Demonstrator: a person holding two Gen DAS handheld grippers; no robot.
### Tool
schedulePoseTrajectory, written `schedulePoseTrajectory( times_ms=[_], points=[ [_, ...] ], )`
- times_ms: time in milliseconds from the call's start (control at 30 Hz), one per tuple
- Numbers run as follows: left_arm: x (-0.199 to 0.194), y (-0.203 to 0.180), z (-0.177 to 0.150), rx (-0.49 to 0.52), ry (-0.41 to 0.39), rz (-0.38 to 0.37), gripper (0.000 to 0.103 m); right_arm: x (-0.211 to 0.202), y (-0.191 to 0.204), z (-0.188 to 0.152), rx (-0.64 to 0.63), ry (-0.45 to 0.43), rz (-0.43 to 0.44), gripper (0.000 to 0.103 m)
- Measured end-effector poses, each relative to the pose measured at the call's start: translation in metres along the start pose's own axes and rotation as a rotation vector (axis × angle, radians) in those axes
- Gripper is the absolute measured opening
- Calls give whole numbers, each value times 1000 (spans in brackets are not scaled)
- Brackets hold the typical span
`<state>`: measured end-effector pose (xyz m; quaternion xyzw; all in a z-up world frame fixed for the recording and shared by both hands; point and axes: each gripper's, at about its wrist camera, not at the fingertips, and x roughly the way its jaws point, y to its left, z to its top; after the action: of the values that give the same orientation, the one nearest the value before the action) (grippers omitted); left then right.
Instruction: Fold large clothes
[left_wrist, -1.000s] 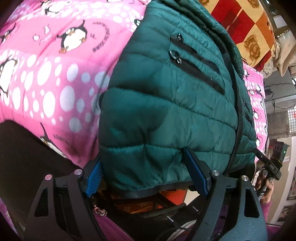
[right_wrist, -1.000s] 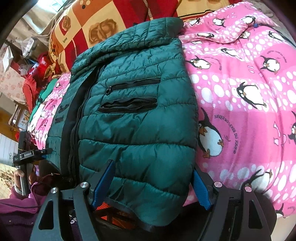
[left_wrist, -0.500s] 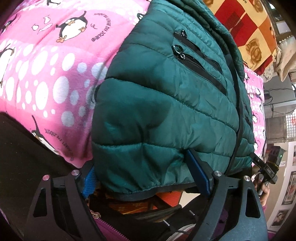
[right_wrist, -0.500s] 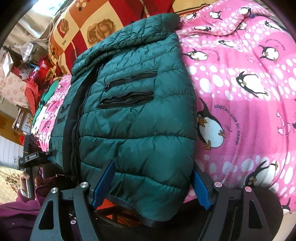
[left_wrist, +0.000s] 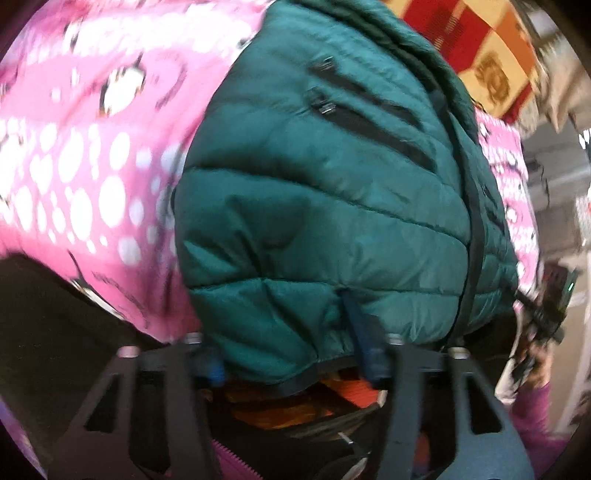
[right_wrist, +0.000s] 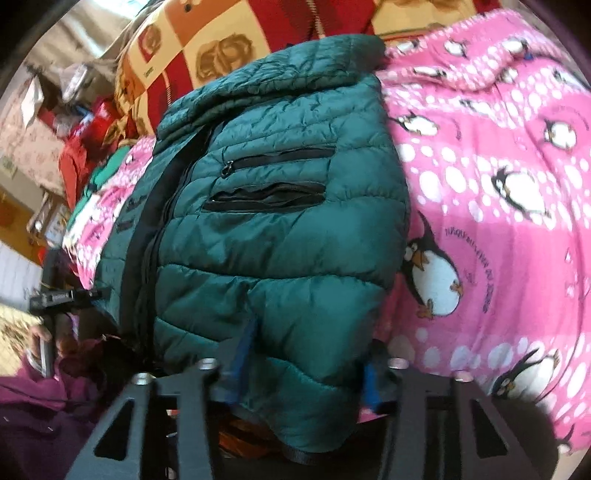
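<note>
Across the pink penguin blanket (right_wrist: 498, 192) on the bed lies the green puffer jacket (right_wrist: 280, 229), front up, its long axis running straight away from us, collar far, hem at our fingers. Our left gripper (left_wrist: 284, 347) and right gripper (right_wrist: 306, 365) each straddle a hem corner, fingers partly closed and pressing into the padding; whether they truly pinch it we cannot tell. Both stand equally near, so we judge the fold goes hem toward collar.

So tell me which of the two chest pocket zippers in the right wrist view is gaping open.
The lower zipper: it bulges apart, while the upper zipper lies flat and closed.
</note>
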<state>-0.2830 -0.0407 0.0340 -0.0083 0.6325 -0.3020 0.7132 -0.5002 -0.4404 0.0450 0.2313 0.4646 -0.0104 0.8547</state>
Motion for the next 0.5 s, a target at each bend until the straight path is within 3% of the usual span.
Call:
schedulePoseTrajectory(
  times_ms=[33,133,300,500],
  points=[
    [-5,-5,0,27,-18,24,26,-2,0,2,-3,-10,6,28],
    [-18,-18,0,78,-57,38,18,-8,2,8,-15,-34,22,25],
    [-44,-29,11,101,-123,18,15,-25,8,17,-33,-95,49,24],
    [-82,-34,37,113,-256,-18,15,-49,5,35,1,-204,76,24]
  ],
)
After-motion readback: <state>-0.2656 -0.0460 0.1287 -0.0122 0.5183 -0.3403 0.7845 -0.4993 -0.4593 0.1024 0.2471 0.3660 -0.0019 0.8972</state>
